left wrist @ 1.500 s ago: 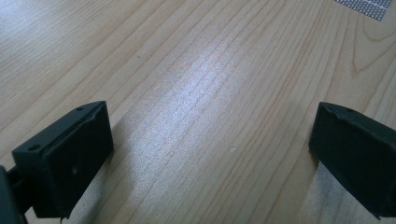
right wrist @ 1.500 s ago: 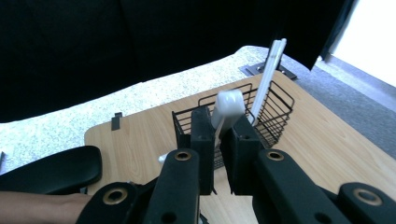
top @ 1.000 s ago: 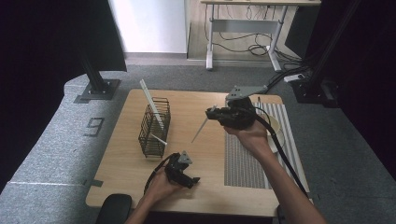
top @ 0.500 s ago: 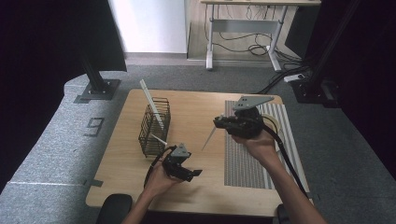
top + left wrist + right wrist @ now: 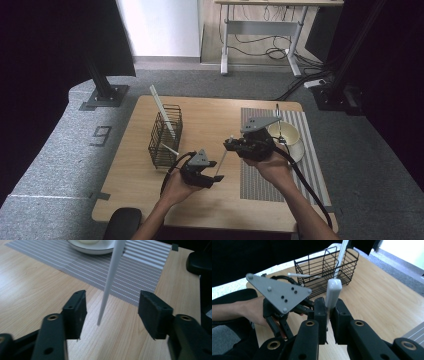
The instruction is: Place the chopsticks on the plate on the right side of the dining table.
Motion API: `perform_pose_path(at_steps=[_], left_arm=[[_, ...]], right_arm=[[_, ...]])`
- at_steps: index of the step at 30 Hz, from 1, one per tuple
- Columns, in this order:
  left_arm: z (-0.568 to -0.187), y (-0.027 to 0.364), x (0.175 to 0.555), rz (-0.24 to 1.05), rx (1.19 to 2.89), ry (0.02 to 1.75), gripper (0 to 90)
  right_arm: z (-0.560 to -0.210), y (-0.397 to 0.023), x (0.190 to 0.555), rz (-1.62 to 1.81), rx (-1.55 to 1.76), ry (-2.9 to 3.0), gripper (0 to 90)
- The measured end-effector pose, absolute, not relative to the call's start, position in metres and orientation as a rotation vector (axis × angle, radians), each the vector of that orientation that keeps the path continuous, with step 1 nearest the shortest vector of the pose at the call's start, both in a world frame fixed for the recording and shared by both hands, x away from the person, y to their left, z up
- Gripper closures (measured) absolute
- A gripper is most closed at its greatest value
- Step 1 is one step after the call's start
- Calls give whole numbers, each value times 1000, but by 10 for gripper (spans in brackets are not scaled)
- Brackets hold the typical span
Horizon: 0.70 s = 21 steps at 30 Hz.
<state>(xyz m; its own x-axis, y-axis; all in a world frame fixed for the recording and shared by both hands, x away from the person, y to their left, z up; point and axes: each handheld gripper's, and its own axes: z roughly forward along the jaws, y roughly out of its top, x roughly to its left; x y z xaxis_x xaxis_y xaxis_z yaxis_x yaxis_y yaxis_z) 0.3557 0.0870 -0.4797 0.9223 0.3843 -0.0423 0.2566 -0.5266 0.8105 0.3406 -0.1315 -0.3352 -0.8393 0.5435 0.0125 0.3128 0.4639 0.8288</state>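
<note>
The white chopstick (image 5: 223, 159) is clamped near its thick end in the right tool (image 5: 235, 145), and slants down from there so that its thin tip hangs above the bare wood, just left of the striped placemat (image 5: 260, 175). In the left tool view that tip (image 5: 105, 302) stands between the two black pads, touching neither. The left tool (image 5: 214, 176) has just been closing around it: a second ago its jaws stood wide and lay nearer the tabletop (image 5: 210, 115), and the right hand held the chopstick higher, farther toward the bowl (image 5: 287, 137). This looks like a hand-over in progress, with the left tool about to take the thin end. Left of the placemat, the black wire basket (image 5: 165, 135) already holds other white sticks, so the basket seems the likely destination.
</note>
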Motion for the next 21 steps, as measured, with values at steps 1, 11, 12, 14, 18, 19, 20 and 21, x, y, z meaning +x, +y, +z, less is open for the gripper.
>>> perform_pose_path(at_steps=[1, 11, 12, 14, 18, 19, 20, 21], left_arm=[[-480, 87, 356, 175, 2153, 455, 447], [-484, 83, 353, 171, 2153, 422, 696], [-485, 83, 353, 171, 2153, 422, 720], [-486, 83, 352, 169, 2157, 421, 758], [-490, 82, 352, 170, 2168, 420, 807], [-490, 82, 352, 170, 2168, 420, 819], [-492, 82, 352, 166, 2168, 416, 828], [-493, 82, 351, 167, 2170, 411, 834]], right_arm=[[-335, -131, 341, 1314, 736, 2461, 822], [-351, -126, 337, 1303, 735, 2505, 822], [-351, -125, 337, 1303, 734, 2507, 823], [-352, -125, 337, 1302, 731, 2510, 822], [-352, -125, 338, 1300, 740, 2512, 822], [-352, -125, 338, 1300, 742, 2513, 823], [-352, -125, 338, 1298, 741, 2514, 823], [-353, -125, 338, 1296, 741, 2515, 822]])
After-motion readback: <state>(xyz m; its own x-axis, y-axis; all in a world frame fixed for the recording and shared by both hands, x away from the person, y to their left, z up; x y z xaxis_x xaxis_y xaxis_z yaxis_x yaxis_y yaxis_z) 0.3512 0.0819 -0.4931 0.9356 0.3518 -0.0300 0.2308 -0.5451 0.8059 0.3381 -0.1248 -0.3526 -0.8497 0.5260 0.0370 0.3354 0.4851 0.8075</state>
